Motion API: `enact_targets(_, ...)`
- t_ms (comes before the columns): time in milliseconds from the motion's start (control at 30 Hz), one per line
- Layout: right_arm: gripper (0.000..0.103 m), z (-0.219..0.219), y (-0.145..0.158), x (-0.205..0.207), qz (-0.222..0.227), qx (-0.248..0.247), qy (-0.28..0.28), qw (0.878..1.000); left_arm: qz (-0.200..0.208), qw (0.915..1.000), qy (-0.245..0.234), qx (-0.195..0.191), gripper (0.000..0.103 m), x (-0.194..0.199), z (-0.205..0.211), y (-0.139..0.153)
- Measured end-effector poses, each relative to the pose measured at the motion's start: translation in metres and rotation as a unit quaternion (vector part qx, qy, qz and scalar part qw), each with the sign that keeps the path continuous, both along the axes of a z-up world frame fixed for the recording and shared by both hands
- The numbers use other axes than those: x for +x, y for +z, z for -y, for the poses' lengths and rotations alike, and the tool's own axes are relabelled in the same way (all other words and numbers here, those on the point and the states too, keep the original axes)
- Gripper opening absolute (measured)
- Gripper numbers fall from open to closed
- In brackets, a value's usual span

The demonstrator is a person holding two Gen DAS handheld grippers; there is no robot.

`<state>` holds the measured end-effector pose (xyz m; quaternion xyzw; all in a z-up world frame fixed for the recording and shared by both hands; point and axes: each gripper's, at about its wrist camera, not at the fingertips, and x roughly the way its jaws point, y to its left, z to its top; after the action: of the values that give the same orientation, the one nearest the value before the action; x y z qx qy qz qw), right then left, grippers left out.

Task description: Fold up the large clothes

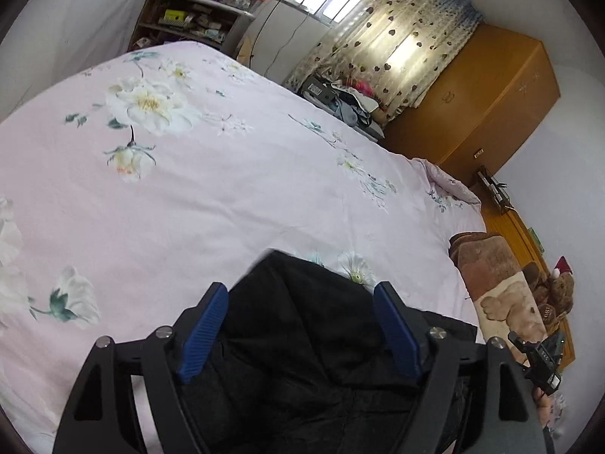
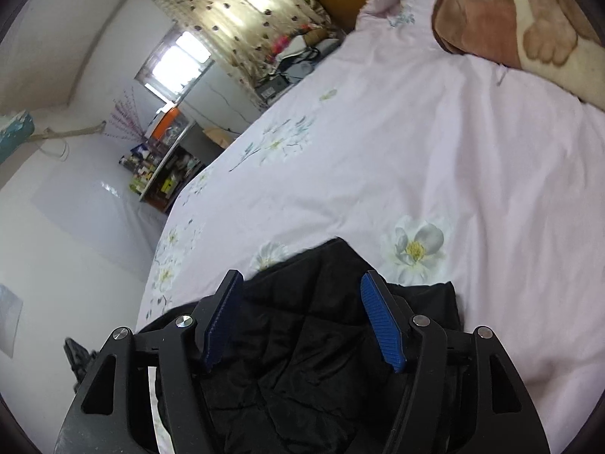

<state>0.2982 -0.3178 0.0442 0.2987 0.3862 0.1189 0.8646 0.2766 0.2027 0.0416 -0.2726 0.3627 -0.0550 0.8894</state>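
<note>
Both claws, left gripper (image 1: 300,295) and right gripper (image 2: 300,283), gape wide, holding nothing. Black quilted jacket (image 2: 302,340) at six o'clock looks soft, bulky, slippery; pinch a hem edge

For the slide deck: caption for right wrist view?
Right gripper open over black quilted jacket on floral bedspread.

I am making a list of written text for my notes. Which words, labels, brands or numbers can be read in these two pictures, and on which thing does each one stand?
No text can be read with certainty.
Packages on the shelf: printing too small and blurred.
Small black device at the right edge of the left view: pale marks, not legible.
Black jacket, flowered bed cover: no writing visible.
</note>
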Motion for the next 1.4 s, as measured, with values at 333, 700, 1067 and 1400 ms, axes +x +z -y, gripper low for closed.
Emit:
enact_targets(333, 0.065, -0.028, -0.031, -0.004, -0.018, -0.121, 0.045, 0.991, -0.035, 0.9901, -0.109, 0.081, 0.081, -0.008, 0.062, -0.027)
enact_targets(700, 0.065, -0.115, -0.084, 0.003, -0.007, -0.258, 0.099, 0.961, -0.026, 0.9706, -0.112, 0.212, 0.075, 0.017, 0.128, -0.072)
enact_targets(1067, 0.065, -0.110, -0.073, 0.018, -0.009, -0.266, 0.058, 0.962, -0.026, 0.9704, -0.093, 0.221, 0.075, 0.031, 0.124, -0.060)
enact_targets(1400, 0.065, -0.086, -0.113, 0.052, -0.056, -0.279, 0.028, 0.958, -0.047, 0.9699, -0.049, 0.234, 0.077, 0.070, 0.094, -0.103)
